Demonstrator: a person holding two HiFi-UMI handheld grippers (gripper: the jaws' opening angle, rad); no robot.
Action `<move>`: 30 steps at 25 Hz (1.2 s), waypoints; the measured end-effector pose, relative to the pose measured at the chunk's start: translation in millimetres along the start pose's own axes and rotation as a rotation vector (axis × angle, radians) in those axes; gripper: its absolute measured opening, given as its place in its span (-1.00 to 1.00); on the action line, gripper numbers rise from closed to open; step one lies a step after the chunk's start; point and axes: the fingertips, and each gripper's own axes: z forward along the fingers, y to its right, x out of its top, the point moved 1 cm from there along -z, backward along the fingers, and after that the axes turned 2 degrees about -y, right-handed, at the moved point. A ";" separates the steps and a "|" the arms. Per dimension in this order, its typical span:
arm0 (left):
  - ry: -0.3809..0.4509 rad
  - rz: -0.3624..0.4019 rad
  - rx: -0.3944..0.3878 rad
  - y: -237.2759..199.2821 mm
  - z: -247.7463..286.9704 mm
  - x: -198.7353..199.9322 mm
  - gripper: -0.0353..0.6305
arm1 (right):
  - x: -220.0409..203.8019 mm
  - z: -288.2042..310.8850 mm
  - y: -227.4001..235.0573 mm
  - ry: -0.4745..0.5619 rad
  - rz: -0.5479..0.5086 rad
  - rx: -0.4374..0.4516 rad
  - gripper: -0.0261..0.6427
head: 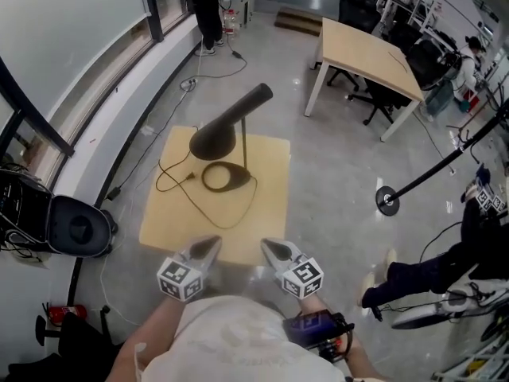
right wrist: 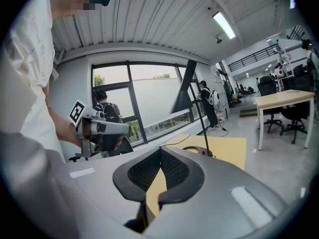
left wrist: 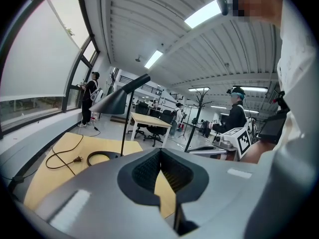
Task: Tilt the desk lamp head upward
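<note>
Black cone-head desk lamp stands on low light-wood table, head tilted down. Jaws together and empty on left gripper and right gripper, both at table's near edge, well apart from lamp.

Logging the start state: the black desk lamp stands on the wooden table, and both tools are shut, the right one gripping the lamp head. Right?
No: the right tool is shut on nothing, far from the lamp head; the head view shows it. The rest holds.
</note>
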 end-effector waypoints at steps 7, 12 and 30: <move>-0.002 0.010 -0.095 -15.9 35.2 20.3 -0.89 | 16.3 7.5 25.2 0.016 0.009 -0.098 -0.88; 0.009 0.021 -0.149 -38.0 48.4 39.3 -0.89 | 33.7 26.2 35.9 0.027 -0.004 -0.153 -0.88; 0.028 0.017 -0.229 -116.7 45.6 66.6 -0.89 | 79.8 57.3 51.3 -0.045 -0.166 -0.295 -0.88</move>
